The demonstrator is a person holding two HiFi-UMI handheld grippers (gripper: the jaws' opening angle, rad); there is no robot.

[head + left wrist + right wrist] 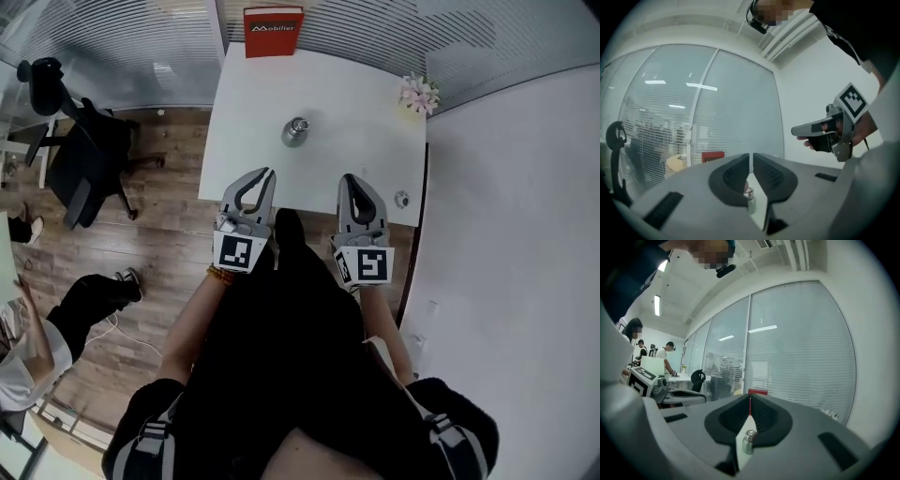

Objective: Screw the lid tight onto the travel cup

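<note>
Over at the far left of the head view, a black office chair (pixel 70 141) stands on the wooden floor (pixel 169 244), and another person's leg and shoe (pixel 98 292) show below it. Next comes the white table (pixel 356 103), with a red box (pixel 273 31) upright at its far edge. The left gripper (pixel 267 174) is held over the near edge of the table and points across it. In the left gripper view its jaws stand pressed together but for a hairline slit, with nothing pinched between them. The steel travel cup (pixel 296 131) stands upright near the middle of the table, ahead of both grippers and well apart from them. It lies roughly between the lines along which they point, and it shows low in each gripper view below the closed tips (pixel 749 197) (pixel 749 440). The right gripper (pixel 349 178) is held level beside the left one, and its jaws are squeezed fully together on nothing. A small round metal piece (pixel 401 198) lies near the table's right edge, just beside the right gripper; whether it is the lid cannot be told. A small bunch of pale flowers (pixel 419 93) sits at the far right corner. A white wall (pixel 516 234) fills the right side.
</note>
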